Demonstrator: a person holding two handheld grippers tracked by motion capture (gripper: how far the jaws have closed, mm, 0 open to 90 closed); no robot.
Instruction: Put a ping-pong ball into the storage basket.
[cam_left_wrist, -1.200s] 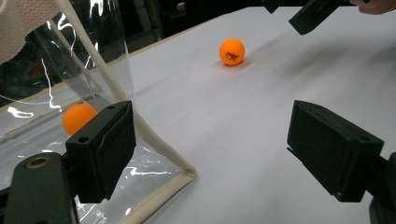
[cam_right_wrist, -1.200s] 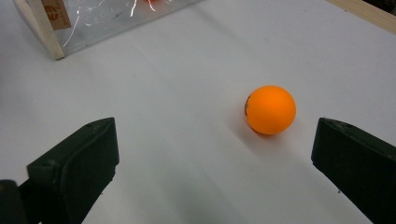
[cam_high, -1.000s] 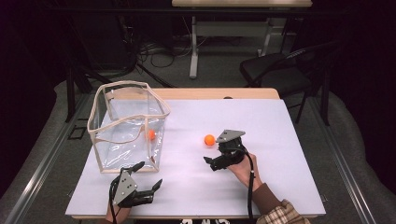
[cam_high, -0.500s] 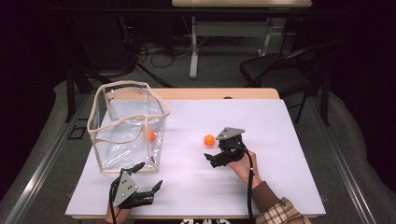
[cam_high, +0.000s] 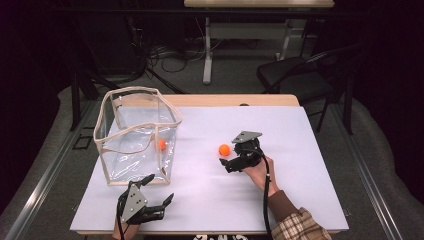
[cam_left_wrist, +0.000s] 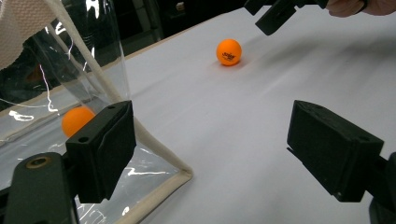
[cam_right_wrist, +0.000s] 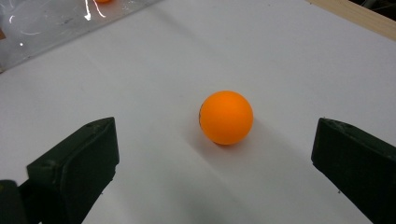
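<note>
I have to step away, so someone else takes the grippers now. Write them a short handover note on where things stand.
Right gripper: open, empty, jaws either side of the loose orange ball but short of it; the ball sits on the white table.
Left gripper: open, empty, at the near corner of the clear bag.
Done: one orange ball in the bag.
Left: probably close on the loose ball, lift it, drop it into the bag.

A ball lies on the surface just ahead of the right gripper; the bag stands beyond it, holding another ball.
</note>
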